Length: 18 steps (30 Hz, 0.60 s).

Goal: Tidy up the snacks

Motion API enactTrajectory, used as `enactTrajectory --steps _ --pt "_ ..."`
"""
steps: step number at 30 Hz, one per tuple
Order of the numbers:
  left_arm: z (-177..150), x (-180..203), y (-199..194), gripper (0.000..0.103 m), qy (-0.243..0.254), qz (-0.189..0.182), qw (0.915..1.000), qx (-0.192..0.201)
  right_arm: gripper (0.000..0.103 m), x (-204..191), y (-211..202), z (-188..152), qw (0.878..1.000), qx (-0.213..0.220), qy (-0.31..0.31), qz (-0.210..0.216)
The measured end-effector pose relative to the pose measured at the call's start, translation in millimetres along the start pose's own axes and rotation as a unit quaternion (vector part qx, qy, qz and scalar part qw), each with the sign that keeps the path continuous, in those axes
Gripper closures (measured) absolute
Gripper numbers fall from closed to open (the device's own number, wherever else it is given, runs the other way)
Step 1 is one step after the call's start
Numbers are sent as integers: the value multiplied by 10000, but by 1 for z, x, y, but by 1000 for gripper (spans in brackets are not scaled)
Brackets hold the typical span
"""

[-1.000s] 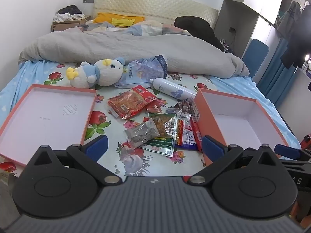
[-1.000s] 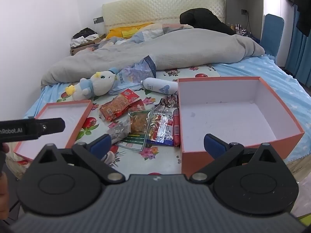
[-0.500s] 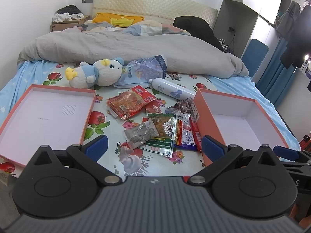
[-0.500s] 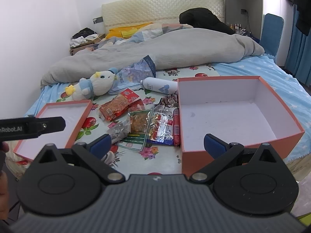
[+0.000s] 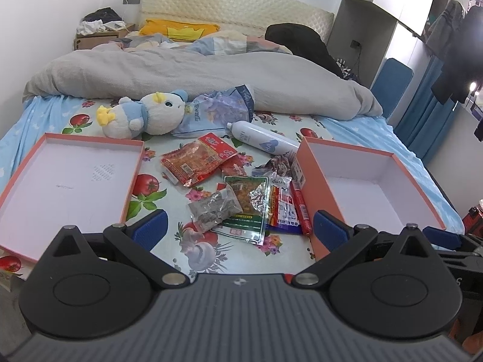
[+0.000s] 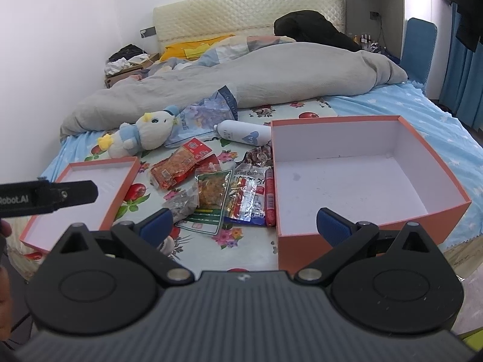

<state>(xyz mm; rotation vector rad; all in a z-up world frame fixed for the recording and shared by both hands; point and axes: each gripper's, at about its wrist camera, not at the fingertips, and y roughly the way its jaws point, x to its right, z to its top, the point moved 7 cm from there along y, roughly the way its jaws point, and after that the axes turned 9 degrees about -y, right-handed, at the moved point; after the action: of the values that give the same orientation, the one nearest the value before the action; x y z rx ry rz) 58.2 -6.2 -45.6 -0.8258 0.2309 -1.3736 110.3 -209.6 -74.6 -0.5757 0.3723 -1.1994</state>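
Note:
Several snack packets lie on the bed between two boxes: a red packet [image 5: 197,161], a green-labelled packet [image 5: 247,208], a small grey packet [image 5: 214,208], a red sausage stick [image 5: 300,208] and a clear striped packet [image 5: 282,206]. An empty orange box [image 5: 311,178] stands to the right, its wall also in the right wrist view [image 6: 302,250]. Its orange lid [image 5: 132,181] lies open side up on the left. My left gripper [image 5: 238,230] is open and empty, above the bed's near edge. My right gripper [image 6: 244,226] is open and empty, in front of the box.
A white bottle [image 5: 261,140], a plush duck [image 5: 145,114] and a blue bag [image 5: 217,110] lie behind the snacks. A grey duvet [image 5: 181,75] covers the far half of the bed. A blue chair [image 5: 391,80] stands at the right.
Both grippers have drifted very slightly; the scene sits a touch lower in the views. Nothing on the bed has moved.

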Motion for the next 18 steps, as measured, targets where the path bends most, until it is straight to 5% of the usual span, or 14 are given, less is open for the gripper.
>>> enactTrajectory --steps 18 --pt "3 -1 -2 0 -13 18 10000 -23 0 -1 0 1 10000 -19 7 11"
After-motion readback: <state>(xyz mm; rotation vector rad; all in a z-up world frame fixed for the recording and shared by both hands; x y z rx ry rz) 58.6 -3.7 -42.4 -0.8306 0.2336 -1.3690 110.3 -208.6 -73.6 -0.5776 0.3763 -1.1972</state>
